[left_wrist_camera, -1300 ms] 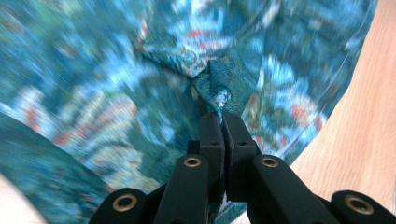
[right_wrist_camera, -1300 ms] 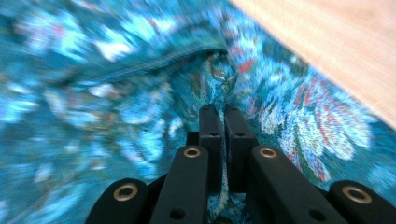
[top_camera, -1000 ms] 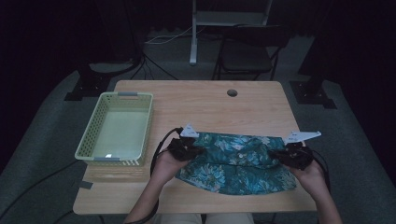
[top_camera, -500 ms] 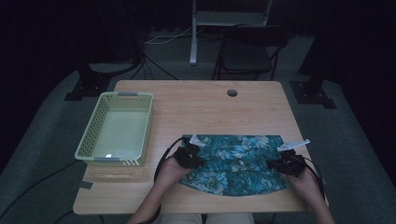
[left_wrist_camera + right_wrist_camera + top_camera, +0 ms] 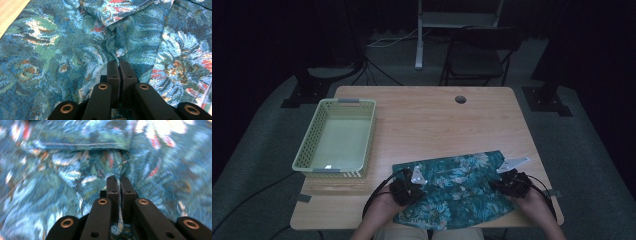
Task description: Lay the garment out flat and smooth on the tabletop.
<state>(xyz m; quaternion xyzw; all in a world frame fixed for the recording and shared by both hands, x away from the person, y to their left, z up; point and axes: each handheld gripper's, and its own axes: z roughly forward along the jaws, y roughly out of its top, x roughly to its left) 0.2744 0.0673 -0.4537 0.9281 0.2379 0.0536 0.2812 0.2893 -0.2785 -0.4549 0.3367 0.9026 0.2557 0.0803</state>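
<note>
Folding looks to be the step in hand: both claws pinch a floral garment (image 5: 457, 187) and hold it at the near part of the tabletop (image 5: 432, 125).

- Left claw (image 5: 119, 65): jaws pressed together on a bunched ridge of cloth, a small tuft poking out past the tips. In the high view it sits at the garment's left edge (image 5: 408, 189).
- Right claw (image 5: 119, 182): jaws clamped on a thin fold that runs down between them. High view puts it at the right edge (image 5: 512, 182).
- Garment: teal and blue print with pale leaves and small red flecks; thin woven fabric, stitched hem visible, several layers overlapping. Lies spread wide, near edge reaching the tabletop's front.
- Pale green perforated basket (image 5: 337, 172) stands well apart to the left, nothing in it that I can see.

To do it well, my judgement: keep both hands level and moving together so the cloth stays taut between them and lands without a skewed edge. Pinches are narrow; a sudden tug could slip a layer. Lay down flat before letting go.
</note>
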